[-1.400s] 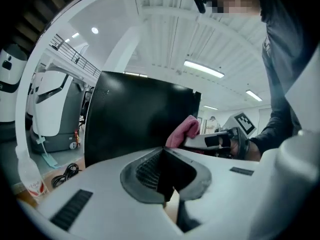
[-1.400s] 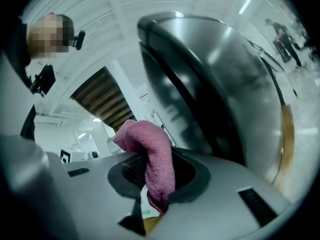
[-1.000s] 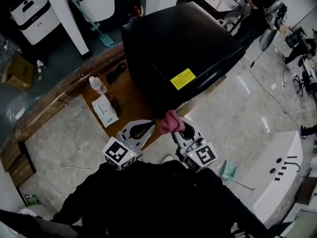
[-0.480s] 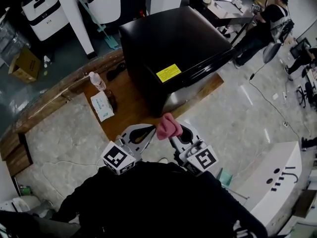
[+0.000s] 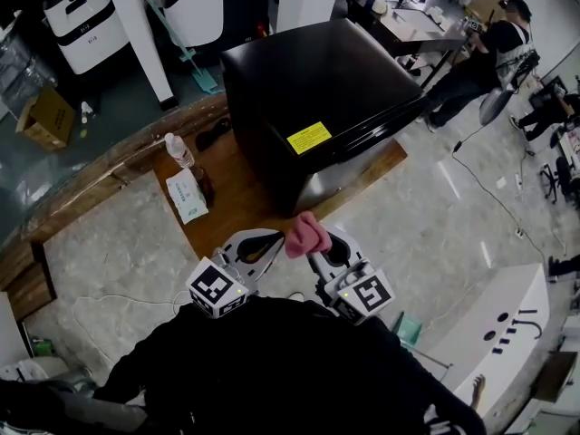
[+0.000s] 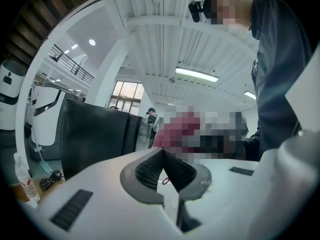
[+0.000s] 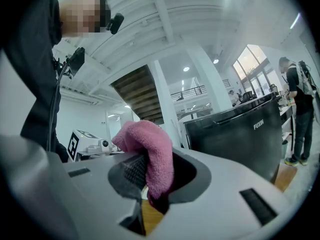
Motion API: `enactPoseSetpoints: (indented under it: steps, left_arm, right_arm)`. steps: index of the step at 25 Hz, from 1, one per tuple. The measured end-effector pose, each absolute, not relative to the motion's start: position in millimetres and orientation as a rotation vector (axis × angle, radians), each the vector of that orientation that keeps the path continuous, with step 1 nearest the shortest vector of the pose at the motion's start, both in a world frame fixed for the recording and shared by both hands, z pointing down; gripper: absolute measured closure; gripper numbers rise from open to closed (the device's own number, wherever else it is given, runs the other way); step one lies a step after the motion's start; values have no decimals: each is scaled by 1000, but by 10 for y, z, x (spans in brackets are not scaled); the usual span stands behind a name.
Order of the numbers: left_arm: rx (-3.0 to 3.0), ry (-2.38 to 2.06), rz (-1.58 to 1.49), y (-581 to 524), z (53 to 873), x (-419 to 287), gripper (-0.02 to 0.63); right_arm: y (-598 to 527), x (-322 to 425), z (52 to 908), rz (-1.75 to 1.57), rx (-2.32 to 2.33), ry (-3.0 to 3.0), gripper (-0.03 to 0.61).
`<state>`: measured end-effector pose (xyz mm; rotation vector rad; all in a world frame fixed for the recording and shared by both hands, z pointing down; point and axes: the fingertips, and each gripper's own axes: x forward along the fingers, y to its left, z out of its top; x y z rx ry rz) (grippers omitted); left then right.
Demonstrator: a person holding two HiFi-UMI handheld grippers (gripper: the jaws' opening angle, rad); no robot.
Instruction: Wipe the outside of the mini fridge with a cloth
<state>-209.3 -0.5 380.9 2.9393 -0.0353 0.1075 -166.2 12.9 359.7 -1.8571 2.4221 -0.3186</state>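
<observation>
The black mini fridge (image 5: 317, 98) stands on a low wooden platform (image 5: 231, 202), with a yellow label (image 5: 309, 138) on its near side. In the right gripper view the fridge (image 7: 240, 134) shows at the right, some way off. My right gripper (image 5: 319, 240) is shut on a pink cloth (image 5: 305, 234), which bulges up out of its jaws (image 7: 150, 154). My left gripper (image 5: 254, 246) is shut with nothing in it, beside the right one. Both hang close to my chest, short of the fridge. In the left gripper view the fridge (image 6: 95, 134) is at the left.
A water bottle (image 5: 178, 151) and a pack of wipes (image 5: 187, 198) lie on the platform left of the fridge. White machines (image 5: 77, 16) stand behind. A person (image 5: 494, 34) stands by a desk at the far right. Marble floor (image 5: 435, 207) lies right of the platform.
The view has pulled back from the fridge, which now sits a little further up the frame. Both grippers and the cloth stay near my chest, shifted slightly left.
</observation>
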Motion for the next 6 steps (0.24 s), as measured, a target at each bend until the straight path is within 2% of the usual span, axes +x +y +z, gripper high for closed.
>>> enactPoseSetpoints:
  steps: [6]
  left_arm:
    - [2946,-24,132,-86,3887,-2092,607]
  right_arm:
    - [44,-1686,3636,-315,-1871,2428,506]
